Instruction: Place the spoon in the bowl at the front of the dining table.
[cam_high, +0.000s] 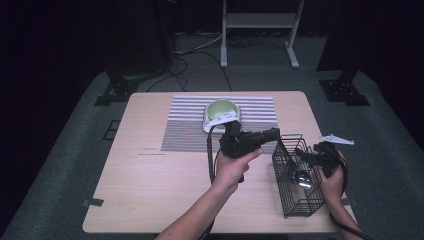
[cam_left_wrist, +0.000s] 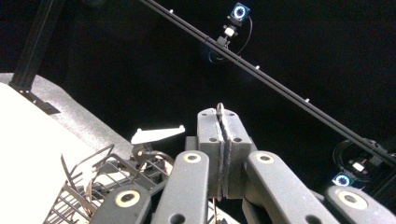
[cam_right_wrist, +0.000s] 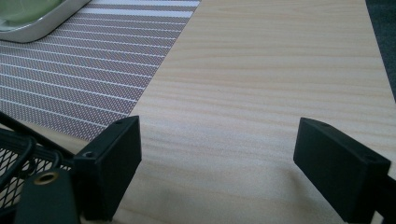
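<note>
Near the middle of the high view, the left gripper pinches something thin with its jaws squeezed tight beside the wire basket at lower right, and it could slip while the right gripper, jaws wide apart, holds nothing.

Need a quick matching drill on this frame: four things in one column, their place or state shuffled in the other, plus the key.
1. left tongs
2. right tongs
3. wire basket
4. green bowl

A. on the striped placemat
B. jaws apart, nothing between them
C. at the table's right side, a round metal piece inside
D. jaws pressed together

Pairs: 1-D, 2-B, 3-C, 4-A
</note>
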